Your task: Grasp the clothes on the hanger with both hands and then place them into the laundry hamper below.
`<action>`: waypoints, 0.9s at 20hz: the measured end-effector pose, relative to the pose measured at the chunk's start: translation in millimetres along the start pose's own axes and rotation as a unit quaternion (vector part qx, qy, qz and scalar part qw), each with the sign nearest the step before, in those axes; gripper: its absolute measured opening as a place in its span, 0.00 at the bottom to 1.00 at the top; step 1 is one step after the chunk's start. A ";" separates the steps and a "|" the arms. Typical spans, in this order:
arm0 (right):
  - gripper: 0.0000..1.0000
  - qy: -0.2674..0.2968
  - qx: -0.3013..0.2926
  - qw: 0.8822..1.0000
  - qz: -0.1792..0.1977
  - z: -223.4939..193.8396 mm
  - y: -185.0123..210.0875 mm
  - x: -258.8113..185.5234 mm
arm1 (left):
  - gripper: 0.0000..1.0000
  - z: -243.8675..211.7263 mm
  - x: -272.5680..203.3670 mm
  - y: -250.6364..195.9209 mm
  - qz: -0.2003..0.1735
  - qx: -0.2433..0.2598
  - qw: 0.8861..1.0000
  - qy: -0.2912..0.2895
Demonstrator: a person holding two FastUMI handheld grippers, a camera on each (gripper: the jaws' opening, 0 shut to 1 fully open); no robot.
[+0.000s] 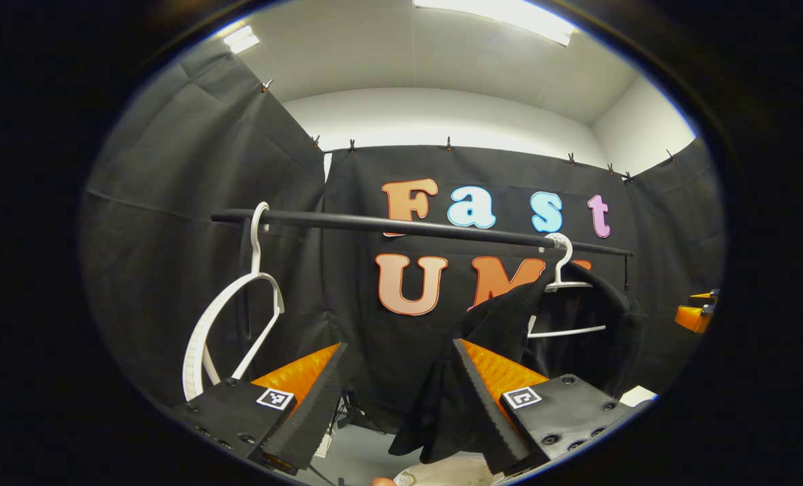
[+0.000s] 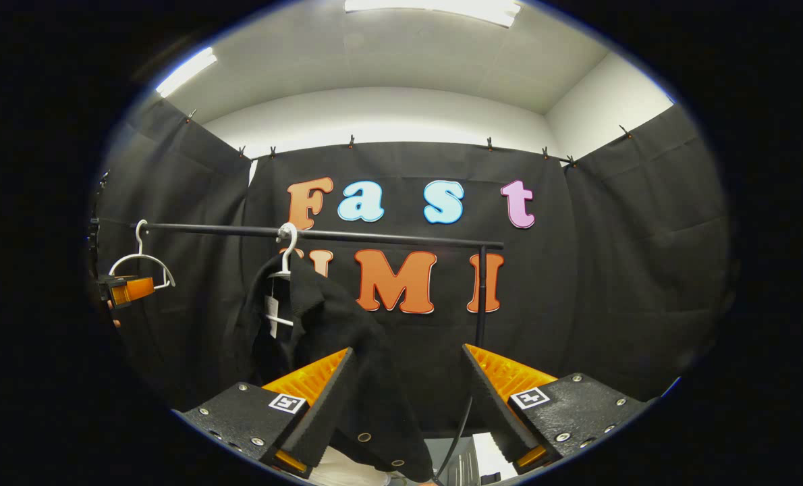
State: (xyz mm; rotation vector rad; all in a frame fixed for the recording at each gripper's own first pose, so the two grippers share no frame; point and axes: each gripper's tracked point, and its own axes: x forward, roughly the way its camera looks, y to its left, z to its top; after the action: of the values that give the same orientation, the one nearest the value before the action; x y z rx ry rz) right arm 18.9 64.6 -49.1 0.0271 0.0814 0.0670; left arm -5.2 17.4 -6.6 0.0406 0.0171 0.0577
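A black garment (image 1: 503,310) hangs from a white hanger (image 1: 563,260) on the black rail (image 1: 408,226). In the left gripper view one fold of it drapes down against the inner face of the right-hand finger. My left gripper (image 1: 399,345) stands open and does not press on the cloth. In the right gripper view the same garment (image 2: 334,324) hangs off its hanger (image 2: 285,250) and falls past the left-hand finger. My right gripper (image 2: 408,349) is open too. The garment hangs between the two grippers.
An empty white hanger (image 1: 229,317) hangs at the rail's other end (image 2: 142,260). The rail's upright post (image 2: 482,297) stands behind the right gripper. The right gripper (image 1: 695,316) shows at the far right edge, the left gripper (image 2: 126,290) at the far left edge. Something pale (image 1: 442,476) lies low below.
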 end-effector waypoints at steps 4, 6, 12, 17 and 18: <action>1.00 0.021 -0.005 1.000 0.019 -29.6 38.7 24.3 | 0.98 -22.8 12.8 -5.1 -0.010 -0.003 1.000 0.018; 0.94 0.028 -0.010 0.999 0.030 -42.4 60.8 34.1 | 0.93 -33.2 18.4 -10.2 -0.020 -0.006 0.999 0.026; 0.94 0.037 -0.008 0.999 0.039 -72.9 104.7 64.4 | 0.97 -52.3 26.7 -11.4 -0.027 -0.010 0.999 0.040; 0.94 0.036 -0.010 0.999 0.011 -89.7 111.4 97.0 | 0.96 -65.9 34.0 -15.1 -0.035 -0.014 0.998 0.046; 0.94 0.034 -0.011 0.999 0.010 -92.4 113.7 102.6 | 0.97 -68.4 36.3 -16.3 -0.037 -0.017 0.998 0.047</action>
State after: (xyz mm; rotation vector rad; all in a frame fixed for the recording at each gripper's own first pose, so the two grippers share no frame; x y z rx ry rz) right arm 105.9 187.2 -146.0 0.0037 0.1489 0.0887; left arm 30.8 6.0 -76.2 0.0041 0.1115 -0.0139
